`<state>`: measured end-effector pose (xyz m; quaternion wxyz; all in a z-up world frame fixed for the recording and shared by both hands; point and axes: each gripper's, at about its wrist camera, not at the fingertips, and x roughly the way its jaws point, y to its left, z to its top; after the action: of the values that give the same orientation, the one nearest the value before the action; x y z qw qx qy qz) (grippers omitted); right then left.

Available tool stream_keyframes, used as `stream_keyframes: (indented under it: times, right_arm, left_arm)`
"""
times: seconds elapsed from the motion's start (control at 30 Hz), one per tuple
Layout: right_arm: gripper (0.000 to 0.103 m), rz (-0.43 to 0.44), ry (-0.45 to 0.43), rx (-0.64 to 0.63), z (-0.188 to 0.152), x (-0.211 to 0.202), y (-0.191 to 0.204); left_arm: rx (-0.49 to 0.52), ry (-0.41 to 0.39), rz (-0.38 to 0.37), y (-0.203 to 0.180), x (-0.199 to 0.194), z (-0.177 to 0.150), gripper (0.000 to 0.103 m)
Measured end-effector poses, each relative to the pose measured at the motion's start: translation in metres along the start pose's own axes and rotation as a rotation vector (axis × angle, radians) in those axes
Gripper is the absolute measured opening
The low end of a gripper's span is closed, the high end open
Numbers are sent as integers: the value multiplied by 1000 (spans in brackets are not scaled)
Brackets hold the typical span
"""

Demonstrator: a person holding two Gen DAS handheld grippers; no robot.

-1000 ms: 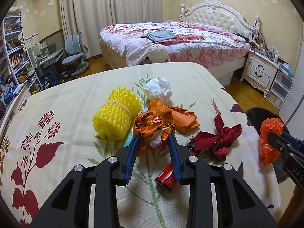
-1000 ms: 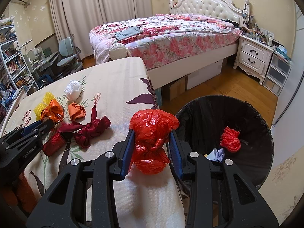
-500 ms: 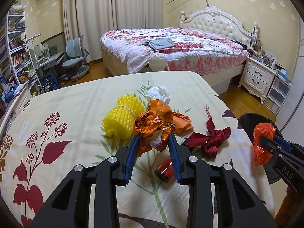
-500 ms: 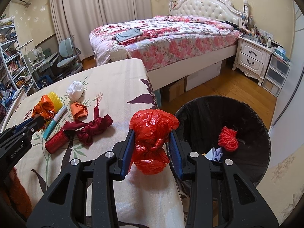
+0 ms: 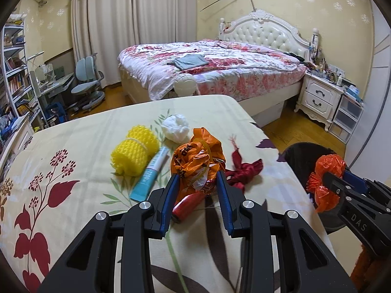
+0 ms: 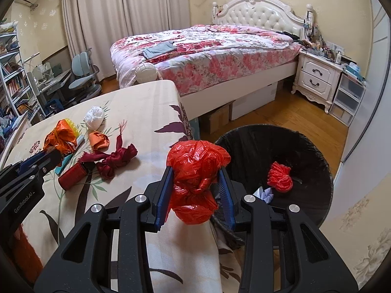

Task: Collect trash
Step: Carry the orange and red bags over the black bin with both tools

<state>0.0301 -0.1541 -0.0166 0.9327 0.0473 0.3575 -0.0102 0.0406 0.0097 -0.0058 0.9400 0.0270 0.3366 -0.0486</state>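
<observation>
My left gripper (image 5: pixel 196 179) is shut on a crumpled orange wrapper (image 5: pixel 196 160) and holds it above the table; it also shows in the right wrist view (image 6: pixel 59 140). My right gripper (image 6: pixel 195 178) is shut on a knotted red plastic bag (image 6: pixel 195 168) at the table's right edge, beside the black trash bin (image 6: pixel 315 151). The bin holds a red net ball (image 6: pixel 279 177) and a pale paper scrap (image 6: pixel 265 193). On the table lie a yellow foam net (image 5: pixel 134 152), a blue tube (image 5: pixel 151 174), a white wad (image 5: pixel 176 128), a red can (image 5: pixel 188 206), a dark red ribbon (image 5: pixel 244 171) and a small orange wrapper (image 6: pixel 99 140).
The table wears a cream floral cloth (image 5: pixel 73 146). A bed (image 6: pixel 207 48) stands behind it, a nightstand (image 6: pixel 317 78) and drawers at the right, a desk chair (image 5: pixel 86 85) and shelves at the left. Wood floor lies around the bin.
My left gripper has lifted the orange wrapper off the table, uncovering the blue tube. My right gripper still holds the red bag, shifted slightly toward the bin.
</observation>
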Motion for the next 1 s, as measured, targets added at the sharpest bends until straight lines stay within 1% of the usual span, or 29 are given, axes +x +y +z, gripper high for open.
stream_keyframes:
  times: [0.43,0.73,1.0]
  right_arm:
    - [36,-78,-17,40,-1,-9,-37]
    - [36,-137,-21,77,1,-7,-68]
    - [36,-168,-19,97,2,-1,-89]
  left_arm:
    - [59,-20,-71,-43,1,5,34]
    - [103,-9,-120,-78,15,8,34]
    - [146,3,-145,-107,31,12,34]
